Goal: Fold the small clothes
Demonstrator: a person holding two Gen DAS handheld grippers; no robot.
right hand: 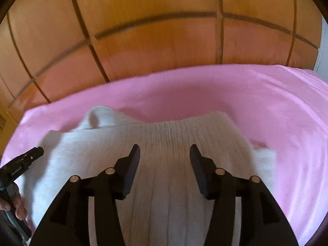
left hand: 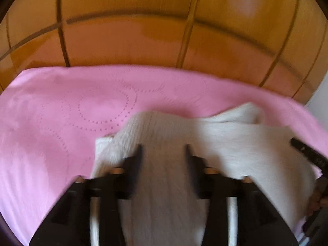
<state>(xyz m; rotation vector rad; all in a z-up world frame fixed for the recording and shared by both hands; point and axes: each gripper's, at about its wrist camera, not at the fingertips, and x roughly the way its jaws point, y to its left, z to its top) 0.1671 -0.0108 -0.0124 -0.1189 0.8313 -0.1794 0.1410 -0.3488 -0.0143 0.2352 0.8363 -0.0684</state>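
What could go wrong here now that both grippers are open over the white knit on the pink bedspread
Both the left gripper and right gripper stand open above the white knit garment, so nothing pins the fold; its raised far corner may spring back. The pink bedspread is soft, and a later pinch could catch it along with the knit.

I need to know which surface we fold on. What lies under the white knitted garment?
The white knitted garment lies on a pink cover, which shows all around it. What is beneath the pink cover, and anything directly under the garment, is hidden.
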